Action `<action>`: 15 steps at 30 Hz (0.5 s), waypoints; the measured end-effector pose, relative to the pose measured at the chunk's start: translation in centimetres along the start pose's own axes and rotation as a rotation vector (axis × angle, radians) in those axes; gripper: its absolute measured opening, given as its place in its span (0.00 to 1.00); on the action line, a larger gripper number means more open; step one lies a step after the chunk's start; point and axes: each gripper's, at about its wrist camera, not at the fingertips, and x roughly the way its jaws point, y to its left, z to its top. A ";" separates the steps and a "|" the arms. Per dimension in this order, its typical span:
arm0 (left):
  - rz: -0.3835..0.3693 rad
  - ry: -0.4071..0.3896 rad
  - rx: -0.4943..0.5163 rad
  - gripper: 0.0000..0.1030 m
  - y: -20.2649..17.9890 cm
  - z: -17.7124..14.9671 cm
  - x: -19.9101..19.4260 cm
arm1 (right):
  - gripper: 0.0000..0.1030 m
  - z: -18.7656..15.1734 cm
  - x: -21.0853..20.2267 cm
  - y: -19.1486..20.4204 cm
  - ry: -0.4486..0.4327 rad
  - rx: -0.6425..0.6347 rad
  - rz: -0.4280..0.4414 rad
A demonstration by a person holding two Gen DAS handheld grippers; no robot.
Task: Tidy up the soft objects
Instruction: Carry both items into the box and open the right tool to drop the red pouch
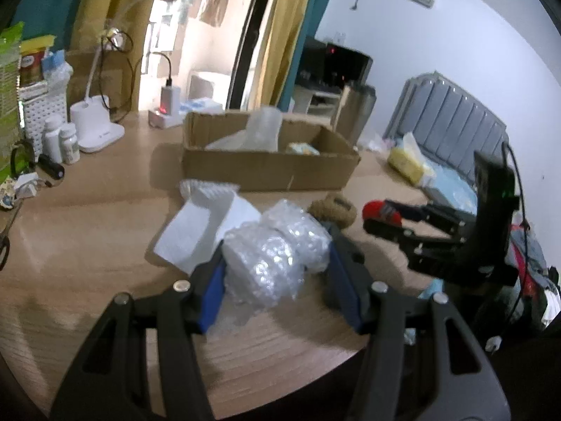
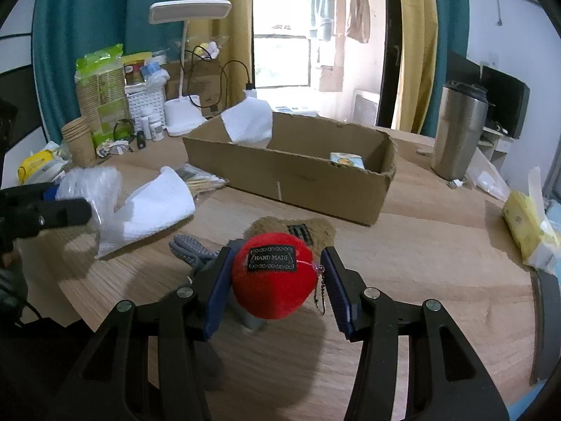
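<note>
Red plush (image 2: 271,277) between right hand-held gripper (image 2: 277,273) jaws.

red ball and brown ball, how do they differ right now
The red ball sits between the pads of the right tool; the brown ball lies on the table behind it, ungripped. Red looks smooth and bright, brown dull and fuzzy. Both carry a black label.
</note>
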 end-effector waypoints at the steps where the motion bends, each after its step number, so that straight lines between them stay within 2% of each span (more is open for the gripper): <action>1: 0.006 -0.011 -0.004 0.55 0.2 0.2 -0.2 | 0.52 0.1 0.0 0.1 -0.003 -0.001 0.003; 5: 0.019 -0.044 -0.028 0.55 1.1 0.8 -1.1 | 0.52 0.5 0.0 0.5 -0.015 -0.008 0.013; 10: -0.004 -0.102 -0.076 0.55 2.5 1.5 -2.4 | 0.52 0.7 -0.2 0.6 -0.026 -0.013 0.019; 15: 0.034 -0.131 -0.080 0.55 3.4 2.1 -3.0 | 0.52 0.8 -0.4 0.5 -0.032 -0.010 0.020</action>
